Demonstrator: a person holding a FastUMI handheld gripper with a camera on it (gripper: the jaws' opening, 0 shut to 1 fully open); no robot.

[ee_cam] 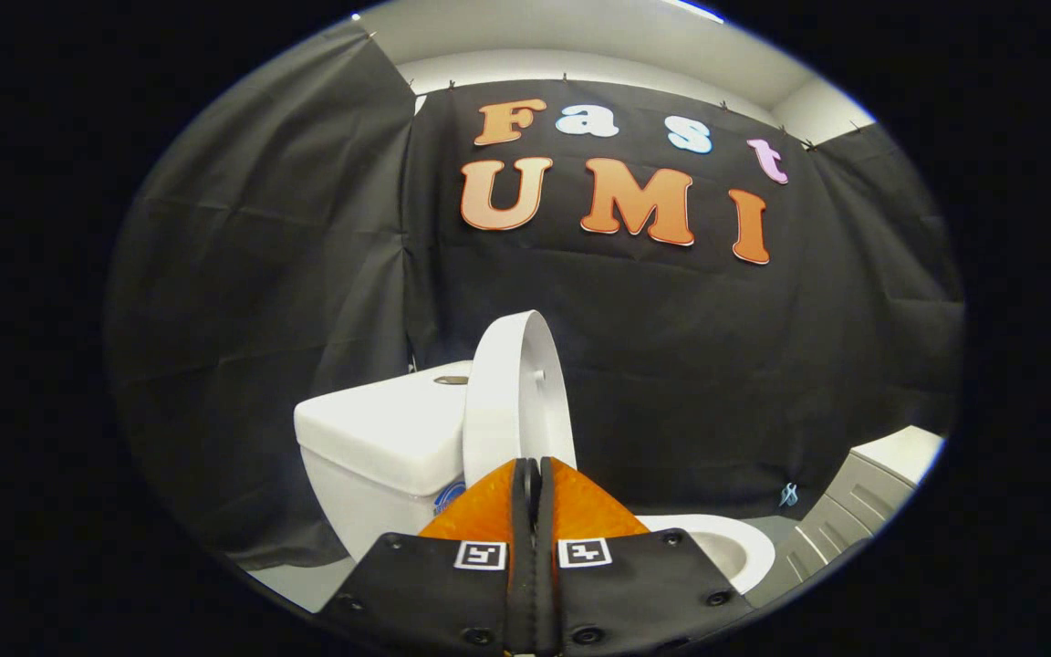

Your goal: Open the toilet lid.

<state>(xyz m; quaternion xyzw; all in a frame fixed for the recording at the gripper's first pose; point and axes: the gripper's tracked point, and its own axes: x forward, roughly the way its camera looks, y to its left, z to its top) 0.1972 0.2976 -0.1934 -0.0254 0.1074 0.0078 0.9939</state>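
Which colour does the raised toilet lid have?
White, like the tank beside it. The lid stands just beyond the closed tongs, seen in the gripper view.

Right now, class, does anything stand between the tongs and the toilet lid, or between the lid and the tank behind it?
Nothing visible does. The tongs are closed together just below the raised toilet lid, which stands nearly upright beside the tank. No object shows between the lid and the tank.

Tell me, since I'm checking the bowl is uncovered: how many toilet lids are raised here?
1: the toilet lid stands upright against the tank, just ahead of the shut gripper.
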